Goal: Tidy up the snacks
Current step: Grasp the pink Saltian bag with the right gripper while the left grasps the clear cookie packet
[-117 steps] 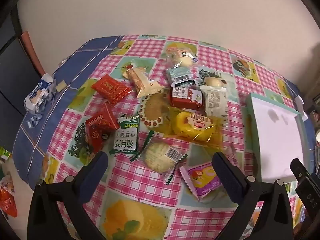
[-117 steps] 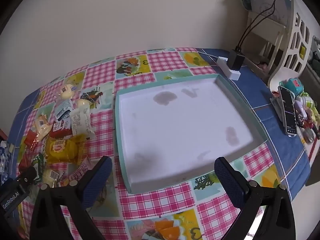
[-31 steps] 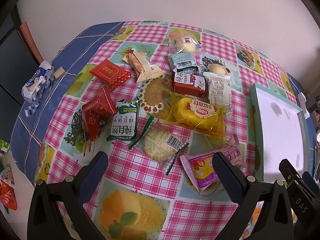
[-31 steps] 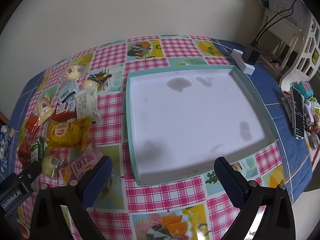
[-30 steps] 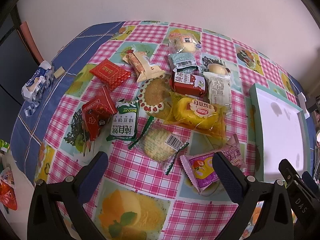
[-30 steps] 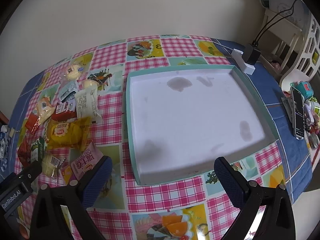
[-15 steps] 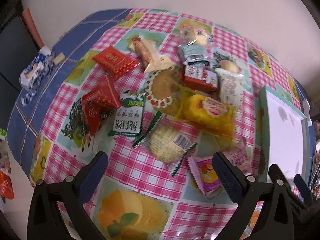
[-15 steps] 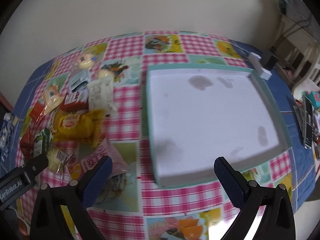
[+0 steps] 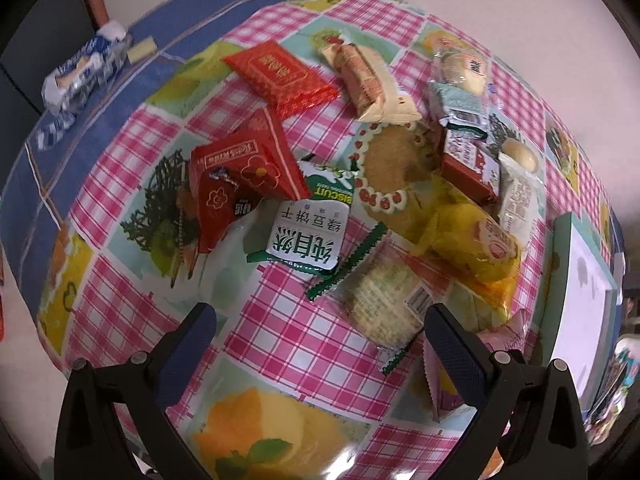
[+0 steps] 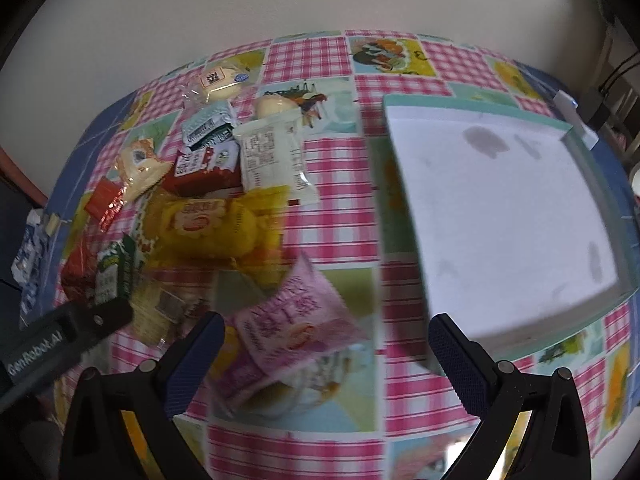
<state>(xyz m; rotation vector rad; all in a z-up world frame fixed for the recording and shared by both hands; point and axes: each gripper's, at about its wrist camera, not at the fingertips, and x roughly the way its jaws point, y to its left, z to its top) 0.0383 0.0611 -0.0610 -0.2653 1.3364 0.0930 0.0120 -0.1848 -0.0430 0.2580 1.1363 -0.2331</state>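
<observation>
Hovering over the table (image 9: 132, 320), both grippers hang above the heap of snacks with nothing caught between their fingers. The left gripper (image 9: 316, 340) has its jaws spread wide, and just past them lies the clear-wrapped round biscuit (image 9: 384, 304), tucked against the green-and-white biscuit packet (image 9: 308, 236). To that packet's left sit two red pouches with flower prints (image 9: 240, 168), one overlapping the other, and further off is a flat red sachet (image 9: 280, 74) beside a cream-coloured wafer bar (image 9: 368, 84). A round cake with a red-dotted rim (image 9: 390, 168) rests in the middle of the pile, with a yellow cake pack (image 9: 476, 240) leaning over its right side and a dark red chocolate wrapper (image 9: 468, 164) just behind. Over on the other side, the right gripper (image 10: 320, 354) is also wide open, empty, and poised above the pink snack packet (image 10: 296, 320), which lies tilted between the yellow pack and the tray. The white tray with its teal rim (image 10: 480, 106) lies flat on the checked cloth to the right of the heap, apart from it. A white wrapper with printed text (image 10: 272, 160) lies nearest the tray among the far snacks. Off at the table's left edge sits a blue-and-white packet (image 9: 84, 72), well apart from the rest.
</observation>
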